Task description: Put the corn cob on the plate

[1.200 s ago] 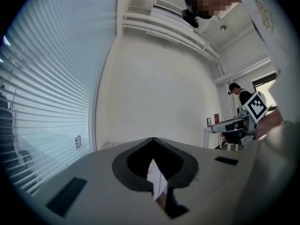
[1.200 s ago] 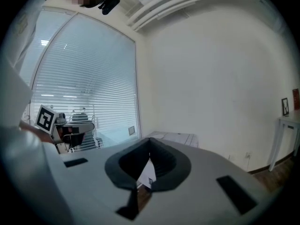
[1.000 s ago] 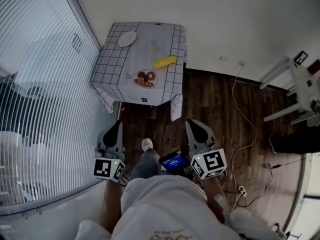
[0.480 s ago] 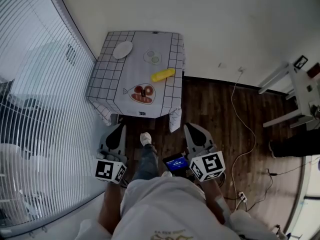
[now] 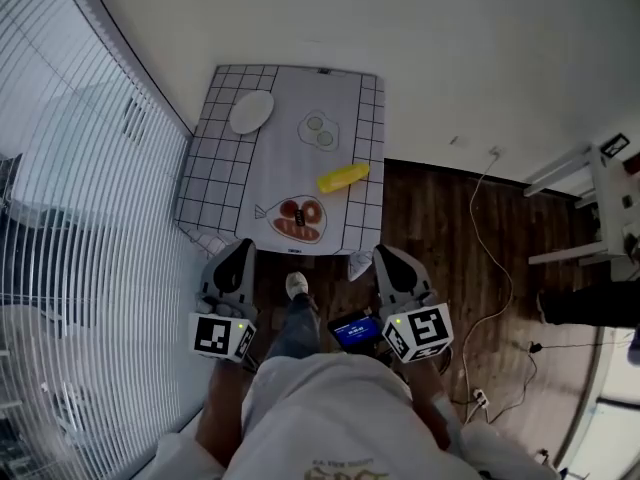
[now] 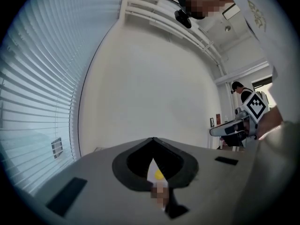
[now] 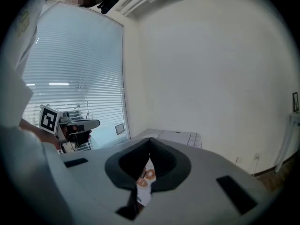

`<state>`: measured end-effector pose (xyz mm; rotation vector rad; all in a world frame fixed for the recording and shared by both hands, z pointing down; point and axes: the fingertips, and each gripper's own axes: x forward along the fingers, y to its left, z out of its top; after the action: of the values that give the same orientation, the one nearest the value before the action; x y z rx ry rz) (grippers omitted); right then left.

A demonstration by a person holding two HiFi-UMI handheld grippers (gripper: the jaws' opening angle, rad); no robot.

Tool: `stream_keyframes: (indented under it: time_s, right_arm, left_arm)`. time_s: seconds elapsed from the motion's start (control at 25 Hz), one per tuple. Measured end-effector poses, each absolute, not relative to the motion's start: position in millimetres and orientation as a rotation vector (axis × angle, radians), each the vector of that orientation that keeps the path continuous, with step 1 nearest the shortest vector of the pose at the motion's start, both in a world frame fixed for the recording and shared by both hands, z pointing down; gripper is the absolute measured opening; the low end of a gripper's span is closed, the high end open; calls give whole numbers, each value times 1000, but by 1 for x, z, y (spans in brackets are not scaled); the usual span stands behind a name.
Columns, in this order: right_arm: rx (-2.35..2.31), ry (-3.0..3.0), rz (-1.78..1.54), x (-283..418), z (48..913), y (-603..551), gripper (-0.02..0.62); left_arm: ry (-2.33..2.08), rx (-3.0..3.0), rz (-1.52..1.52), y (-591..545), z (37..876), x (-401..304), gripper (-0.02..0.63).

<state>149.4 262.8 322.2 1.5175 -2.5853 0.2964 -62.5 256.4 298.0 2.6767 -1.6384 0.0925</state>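
A yellow corn cob (image 5: 343, 177) lies near the right edge of a small table with a grid-patterned cloth (image 5: 210, 163). A white plate (image 5: 251, 112) sits at the table's far left. In the head view my left gripper (image 5: 239, 253) and right gripper (image 5: 388, 259) hover over the wooden floor just short of the table's near edge, both shut and holding nothing. Through the shut jaws in the left gripper view a sliver of the corn cob (image 6: 159, 174) shows. The right gripper view shows a strip of the cloth's printed fish picture (image 7: 149, 174).
The cloth bears printed pictures: a fish plate (image 5: 297, 219) near the front, a round one (image 5: 319, 131) at the back. Window blinds (image 5: 80, 218) run along the left. A white cable (image 5: 495, 258) trails over the floor (image 5: 450, 238) at right, beside white furniture (image 5: 600, 198). A phone (image 5: 352, 329) hangs at my waist.
Both grippers and I have moved toward the table, which now lies closer in the head view. Both grippers have stayed shut.
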Motion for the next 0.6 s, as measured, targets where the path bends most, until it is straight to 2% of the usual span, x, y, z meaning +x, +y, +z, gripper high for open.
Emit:
stream_keyframes:
  time_s: [0.6]
  right_arm:
    - [1561,-2410,267,123,351,125,7]
  left_arm:
    - [-1584,2678,152,105,309,-101,9]
